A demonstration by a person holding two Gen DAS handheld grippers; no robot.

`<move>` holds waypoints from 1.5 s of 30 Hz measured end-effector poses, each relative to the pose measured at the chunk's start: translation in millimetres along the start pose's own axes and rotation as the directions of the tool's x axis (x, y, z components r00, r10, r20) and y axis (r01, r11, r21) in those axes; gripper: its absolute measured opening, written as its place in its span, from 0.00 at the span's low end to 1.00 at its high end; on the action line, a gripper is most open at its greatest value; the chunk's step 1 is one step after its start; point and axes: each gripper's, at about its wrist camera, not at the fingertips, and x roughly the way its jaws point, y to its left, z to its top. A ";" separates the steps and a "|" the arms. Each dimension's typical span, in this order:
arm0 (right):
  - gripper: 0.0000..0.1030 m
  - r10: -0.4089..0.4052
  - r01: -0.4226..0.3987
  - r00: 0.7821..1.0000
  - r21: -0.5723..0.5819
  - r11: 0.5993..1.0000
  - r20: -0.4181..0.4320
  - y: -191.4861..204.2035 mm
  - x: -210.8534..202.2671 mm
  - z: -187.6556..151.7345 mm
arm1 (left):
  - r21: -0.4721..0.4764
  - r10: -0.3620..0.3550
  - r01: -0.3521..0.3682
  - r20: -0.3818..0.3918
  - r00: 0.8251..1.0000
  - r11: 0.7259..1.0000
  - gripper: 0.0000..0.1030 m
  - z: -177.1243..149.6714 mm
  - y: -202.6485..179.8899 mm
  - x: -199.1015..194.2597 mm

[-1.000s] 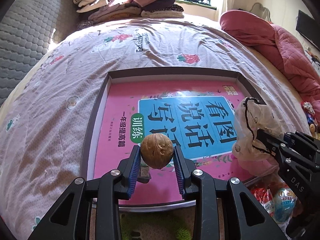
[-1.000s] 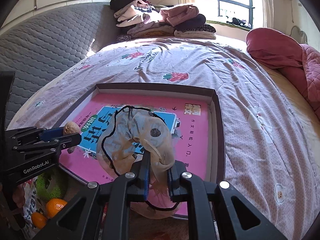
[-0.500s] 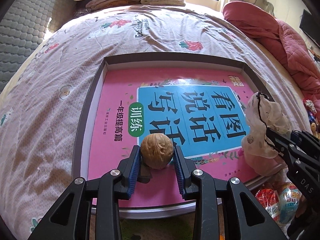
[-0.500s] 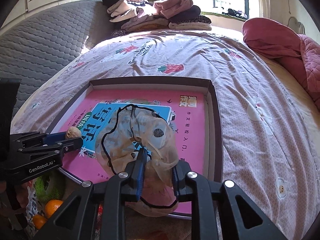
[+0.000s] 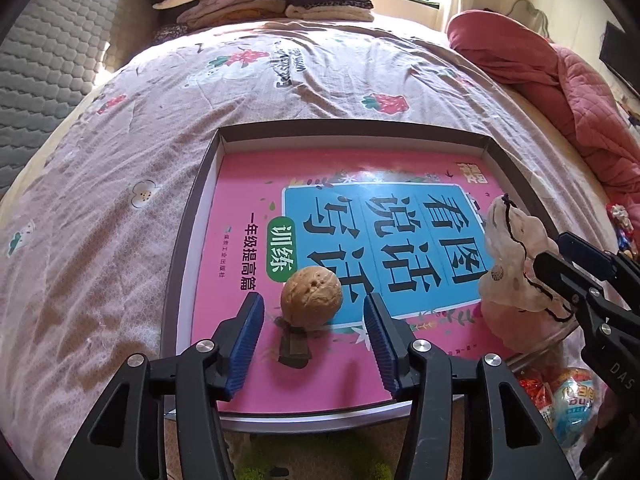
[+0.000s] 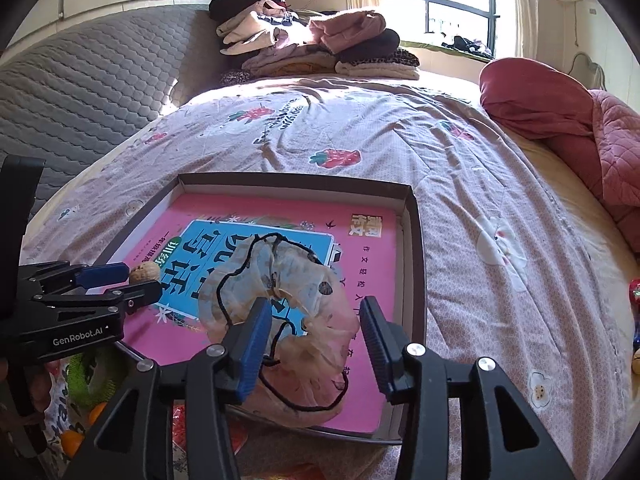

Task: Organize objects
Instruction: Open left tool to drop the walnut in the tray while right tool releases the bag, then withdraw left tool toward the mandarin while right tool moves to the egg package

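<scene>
**Both grippers standing apart over the box on the bed**

Through the left wrist camera I see my left gripper [image 5: 312,332] with its jaws just opened. The walnut [image 5: 311,296] sits between the blue pads, a clear gap on each side, resting on the pink book [image 5: 248,248] inside the shallow box [image 5: 188,236]. At three o'clock from the walnut, a sheer pouch [image 5: 508,264] with a black drawstring slumps at the book's right edge, just ahead of my right gripper [image 5: 560,256].

In the right wrist view, my right gripper [image 6: 314,332] has also just spread its jaws. The pouch [image 6: 288,280] lies loose between them; the left pad is at its cloth, the right pad clear of it. At nine o'clock, the left gripper [image 6: 132,280] brackets the walnut [image 6: 145,272]. The box [image 6: 416,264] lies on a flowered bedsheet [image 6: 480,200], with folded clothes [image 6: 312,44] stacked at twelve o'clock.
</scene>
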 end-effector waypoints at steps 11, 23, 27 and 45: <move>0.59 0.045 -0.047 0.997 0.017 0.999 0.064 -0.2 -24.2 5.2 | -0.027 -0.008 0.009 0.051 0.999 1.000 0.69 -6.2 -2.1 -23.9; 0.61 0.072 -0.068 0.984 -0.027 0.997 0.163 8.3 -67.5 2.8 | -0.060 0.005 0.002 0.118 0.993 0.998 0.70 -24.3 -4.3 -62.0; 0.61 0.087 -0.081 0.980 -0.042 0.996 0.179 14.5 -79.3 0.6 | -0.058 0.002 0.006 0.127 0.992 0.998 0.70 -32.9 -6.2 -72.6; 0.61 0.091 -0.083 0.970 -0.047 0.995 0.226 23.5 -116.6 -13.4 | -0.039 0.025 -0.018 0.207 0.978 0.999 0.71 -61.8 -15.2 -117.3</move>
